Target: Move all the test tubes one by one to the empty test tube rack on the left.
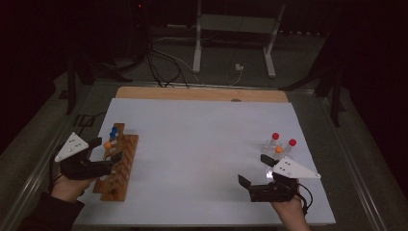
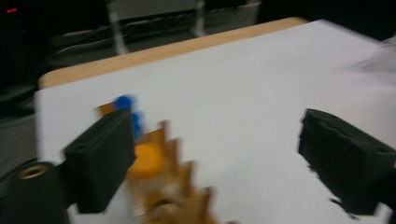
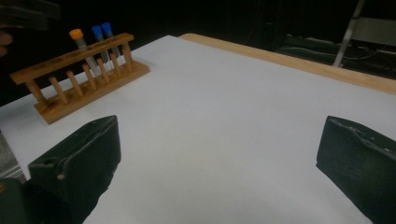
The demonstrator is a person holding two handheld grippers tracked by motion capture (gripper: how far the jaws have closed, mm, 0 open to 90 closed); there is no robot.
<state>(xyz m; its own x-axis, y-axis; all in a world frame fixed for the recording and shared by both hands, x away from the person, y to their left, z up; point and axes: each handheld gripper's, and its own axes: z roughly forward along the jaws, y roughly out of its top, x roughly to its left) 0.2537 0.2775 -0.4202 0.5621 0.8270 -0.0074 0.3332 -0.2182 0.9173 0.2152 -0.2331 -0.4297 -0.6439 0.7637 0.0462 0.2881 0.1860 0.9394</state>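
1. Left gripper [image 1: 108,153] sits at the left edge of the table [image 1: 202,144], right at the wooden rack [image 1: 118,166]. Jaws spread wide, nothing pinched between them.
2. Left gripper view: blurred. Orange-capped tube [image 2: 148,161] stands in the rack [image 2: 173,196] just beside the left jaw, not pressed by either pad. Two blue-capped tubes [image 2: 128,109] stand behind it in the next slots.
3. High view: orange-capped tube [image 1: 107,145] is in the rack's far end, with the blue-capped tubes [image 1: 114,132] one and two slots further away from the person. The near slots look empty.
4. Right gripper [image 1: 255,171] hovers over the table near the front right edge. Jaws spread apart, empty; bare white table between them in the right gripper view.
5. Loose tubes [image 1: 280,144] lie on the table just beyond the right gripper: two red caps, one orange cap, bunched close together. Not touched by the gripper.
6. Right gripper view: rack [image 3: 79,74] far left, upright, orange-capped tube [image 3: 80,46] and two blue-capped tubes [image 3: 103,39] leaning slightly in adjacent slots at one end.
7. Rack and loose tubes are well apart, on opposite sides of the table.
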